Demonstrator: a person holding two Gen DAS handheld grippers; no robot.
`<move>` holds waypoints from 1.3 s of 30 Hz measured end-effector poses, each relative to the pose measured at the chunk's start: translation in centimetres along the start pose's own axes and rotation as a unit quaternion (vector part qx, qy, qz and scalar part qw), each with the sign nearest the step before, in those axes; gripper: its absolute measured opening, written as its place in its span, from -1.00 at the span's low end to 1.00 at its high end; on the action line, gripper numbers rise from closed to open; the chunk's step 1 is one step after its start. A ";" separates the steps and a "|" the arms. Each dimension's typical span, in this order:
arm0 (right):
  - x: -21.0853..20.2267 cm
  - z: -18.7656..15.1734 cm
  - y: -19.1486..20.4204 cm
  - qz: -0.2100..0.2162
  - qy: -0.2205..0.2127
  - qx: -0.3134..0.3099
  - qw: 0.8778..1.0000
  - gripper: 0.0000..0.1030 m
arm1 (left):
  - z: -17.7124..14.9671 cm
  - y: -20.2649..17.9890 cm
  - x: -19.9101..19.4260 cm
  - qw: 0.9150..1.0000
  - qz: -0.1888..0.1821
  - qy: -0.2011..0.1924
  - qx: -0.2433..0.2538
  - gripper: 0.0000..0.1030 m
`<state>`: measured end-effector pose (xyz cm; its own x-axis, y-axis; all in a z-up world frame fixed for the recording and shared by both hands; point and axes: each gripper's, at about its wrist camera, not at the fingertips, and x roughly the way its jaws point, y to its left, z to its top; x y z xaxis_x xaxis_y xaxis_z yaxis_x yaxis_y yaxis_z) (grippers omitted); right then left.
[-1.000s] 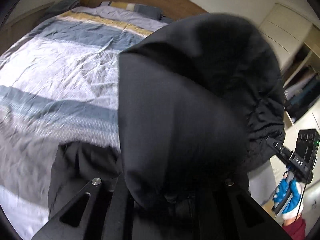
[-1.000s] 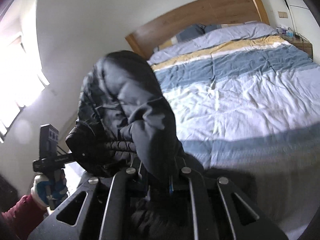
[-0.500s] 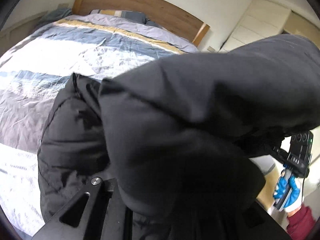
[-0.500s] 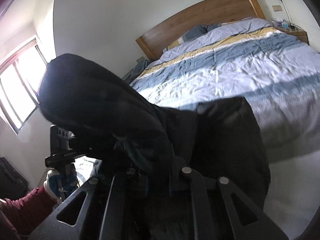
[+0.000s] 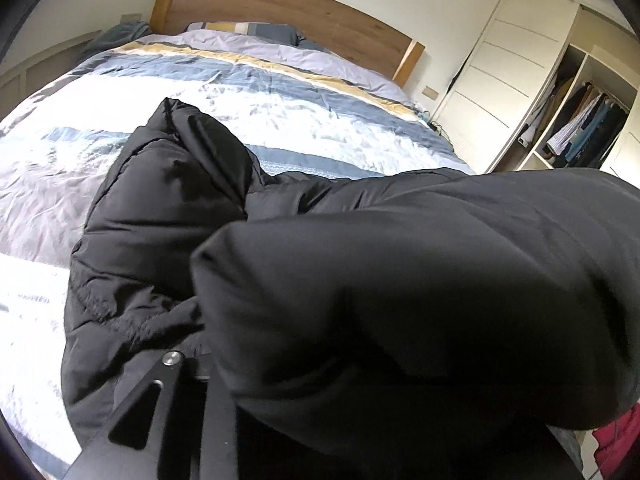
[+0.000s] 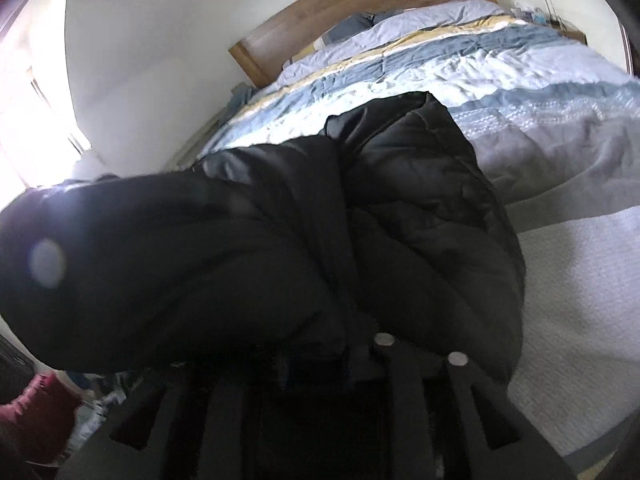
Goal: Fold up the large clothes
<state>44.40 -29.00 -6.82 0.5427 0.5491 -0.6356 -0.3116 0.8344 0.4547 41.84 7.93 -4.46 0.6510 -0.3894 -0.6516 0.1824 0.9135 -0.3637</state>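
Black puffer jacket (image 5: pixel 160 216) bunched on bed

Matt black padded-cloth jacket (image 5: pixel 400 280), crinkled cotton-like duvet (image 5: pixel 280 120), smooth wooden headboard (image 5: pixel 280 8)

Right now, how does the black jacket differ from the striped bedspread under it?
The black jacket is one plain dark colour; the bedspread has blue, white, grey and yellow stripes. The jacket is puffy and bunched into thick folds, part of it humped up close to the cameras; the bedspread lies spread out across the bed, only lightly wrinkled. The jacket covers just the near end of the bed, while the bedspread runs up to the pillows. Both are soft fabric.
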 end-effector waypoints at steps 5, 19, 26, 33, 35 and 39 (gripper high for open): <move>-0.5 -0.6 0.5 -0.031 0.018 -0.006 0.999 -0.21 | -0.1 -0.6 -0.5 1.000 0.019 0.003 0.004 -0.07; -7.9 -1.2 2.0 -0.080 0.009 -0.001 0.997 -0.14 | -2.4 0.5 -6.8 1.000 0.030 0.009 -0.001 0.39; -7.8 4.5 6.9 -0.080 -0.022 -0.073 0.994 0.12 | 3.6 -0.8 -8.0 0.999 0.022 -0.033 -0.005 0.55; -0.7 9.5 10.8 -0.066 -0.002 -0.135 0.989 0.21 | 8.2 -4.6 -2.2 0.999 0.029 -0.012 0.041 0.58; 1.4 10.4 11.3 -0.062 0.004 -0.147 0.987 0.21 | 9.0 -5.5 0.3 0.998 0.034 0.001 0.052 0.58; 5.9 10.2 11.2 -0.067 0.033 -0.170 0.983 0.21 | 8.4 -5.6 4.7 0.995 0.055 0.039 0.072 0.58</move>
<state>52.02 -16.93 0.89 0.5488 0.4257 -0.7194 -0.4888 0.8616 0.1369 50.02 2.00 0.09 0.6148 -0.2882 -0.7342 0.2203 0.9565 -0.1910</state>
